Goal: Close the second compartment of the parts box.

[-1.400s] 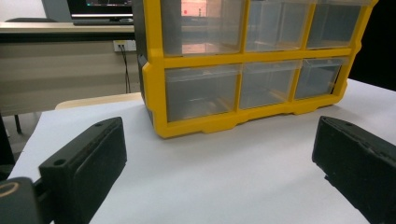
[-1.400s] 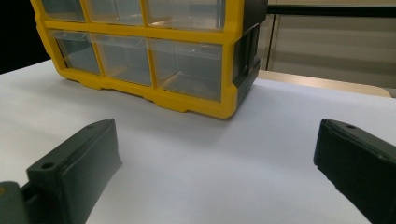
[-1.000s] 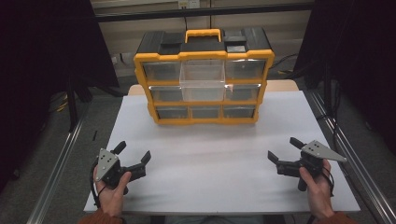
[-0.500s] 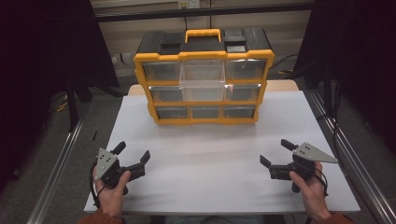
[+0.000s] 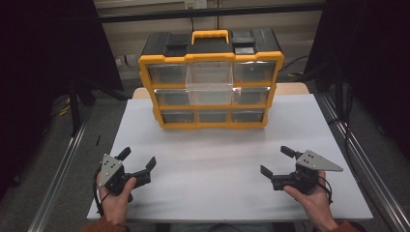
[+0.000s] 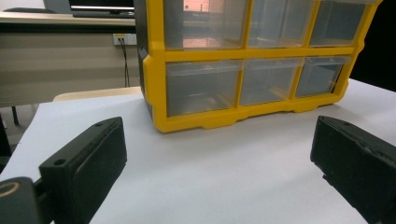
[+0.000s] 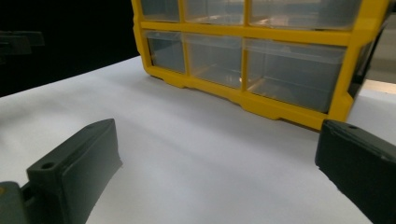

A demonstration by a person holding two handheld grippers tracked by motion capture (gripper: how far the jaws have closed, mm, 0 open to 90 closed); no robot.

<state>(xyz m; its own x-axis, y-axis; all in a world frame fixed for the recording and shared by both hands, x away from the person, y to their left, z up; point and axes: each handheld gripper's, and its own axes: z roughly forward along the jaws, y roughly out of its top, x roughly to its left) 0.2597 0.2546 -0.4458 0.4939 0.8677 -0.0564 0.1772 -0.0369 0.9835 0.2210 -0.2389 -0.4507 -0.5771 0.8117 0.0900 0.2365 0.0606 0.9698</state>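
A yellow and black drawer organiser [image 5: 211, 58] stands at the back middle of the white table [image 5: 217, 145]. Its clear drawers look empty, and the top middle drawer [image 5: 209, 87] is pulled out towards me. At the front left a hand holds my left gripper [image 5: 139, 156] open, with nothing between its jaws. My right gripper [image 5: 274, 160] is open and empty at the front right, angled inward. In the left gripper view the organiser [image 6: 243, 56] lies ahead of the spread jaws of the left gripper [image 6: 219, 163]. The right gripper view shows the organiser's lower right corner [image 7: 261, 32] beyond the right gripper [image 7: 219, 168].
Metal rails run along the left side [image 5: 63, 164] and the right side [image 5: 358, 164] of the table. Dark curtains hang on both sides. A wide bare stretch of white tabletop lies between the grippers and the organiser.
My right gripper has shifted left, towards the middle of the table, still open. The left gripper and the organiser have stayed put.
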